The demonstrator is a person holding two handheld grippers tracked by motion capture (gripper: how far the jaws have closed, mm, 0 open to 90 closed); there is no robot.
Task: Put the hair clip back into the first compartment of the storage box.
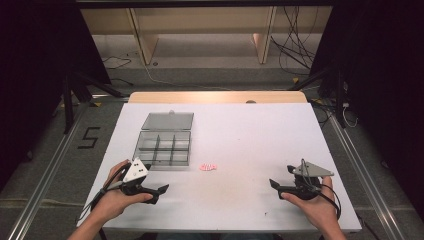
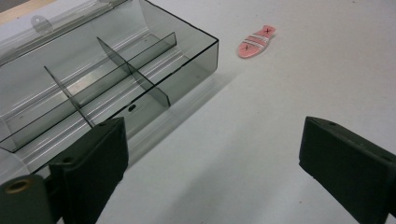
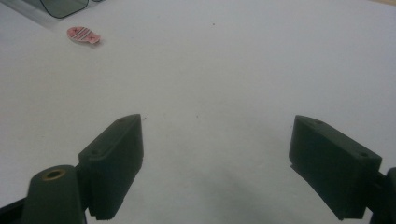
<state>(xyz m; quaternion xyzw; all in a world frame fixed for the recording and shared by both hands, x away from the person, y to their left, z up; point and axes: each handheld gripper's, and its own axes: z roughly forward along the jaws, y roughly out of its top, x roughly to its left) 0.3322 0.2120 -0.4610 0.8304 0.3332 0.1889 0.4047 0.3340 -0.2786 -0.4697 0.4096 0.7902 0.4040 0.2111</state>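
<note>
A small pink fish-shaped piece (image 1: 207, 167) with stripes lies flat on the white table, just right of the box; it also appears as the pink fish (image 2: 256, 41) and the pink fish (image 3: 83, 35). A smoky clear compartment box (image 1: 163, 148) stands open, its lid (image 1: 168, 121) laid back. My left gripper (image 1: 161, 191) rests near the front left, jaws wide open and empty, beside the box's front corner (image 2: 205, 56). My right gripper (image 1: 276, 186) rests at the front right, open and empty over bare table.
The white table (image 1: 250, 135) has a wooden strip along its far edge. Beyond it are wooden shelf legs, cables on the floor and black stands at both sides. The box's compartments (image 2: 93, 88) hold nothing.
</note>
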